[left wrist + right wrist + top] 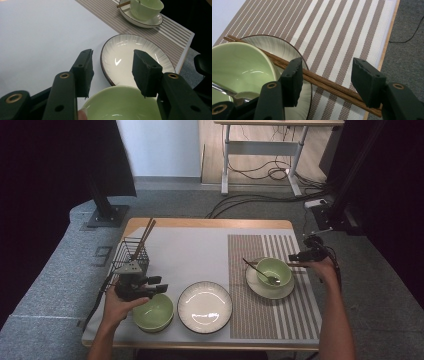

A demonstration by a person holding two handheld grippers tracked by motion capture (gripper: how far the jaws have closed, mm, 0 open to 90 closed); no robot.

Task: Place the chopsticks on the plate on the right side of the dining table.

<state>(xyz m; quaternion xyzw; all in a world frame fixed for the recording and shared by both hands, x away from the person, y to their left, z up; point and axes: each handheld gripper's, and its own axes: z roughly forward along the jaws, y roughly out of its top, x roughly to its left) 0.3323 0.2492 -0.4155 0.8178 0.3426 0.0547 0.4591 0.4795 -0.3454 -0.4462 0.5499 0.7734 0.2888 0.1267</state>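
Two green bowls: one (153, 312) left of the empty white plate (205, 307), one (274, 271) right of it on a saucer (286, 291). One spoon (260, 271), in the right bowl. One striped mat (272, 285). One wire basket (131, 256) beyond-left. Two chopstick pairs: one (144, 238) in the basket, one (332, 86) across the saucer. Two grippers: left (162, 284), right (291, 257).

Table (210, 223): wooden edge, covered by a white mat (190, 255).
Striped placemat (280, 320): lay over the 3 o'clock part.
Wire basket (131, 254): stood at 10 o'clock, brown sticks (145, 236) leaning out.
Near bowl (153, 312): green, at 7 o'clock.
White plate (205, 306): dark-rimmed, at 6 o'clock, just beside the near bowl.
Far bowl (274, 271): green, sat on a saucer (270, 291) at 3 o'clock, spoon (260, 271) inside.
Chopsticks (324, 83): paired, lay across the saucer rim onto the placemat.
Desk (260, 140): at 12 o'clock beyond the table, cables (260, 170) beneath.
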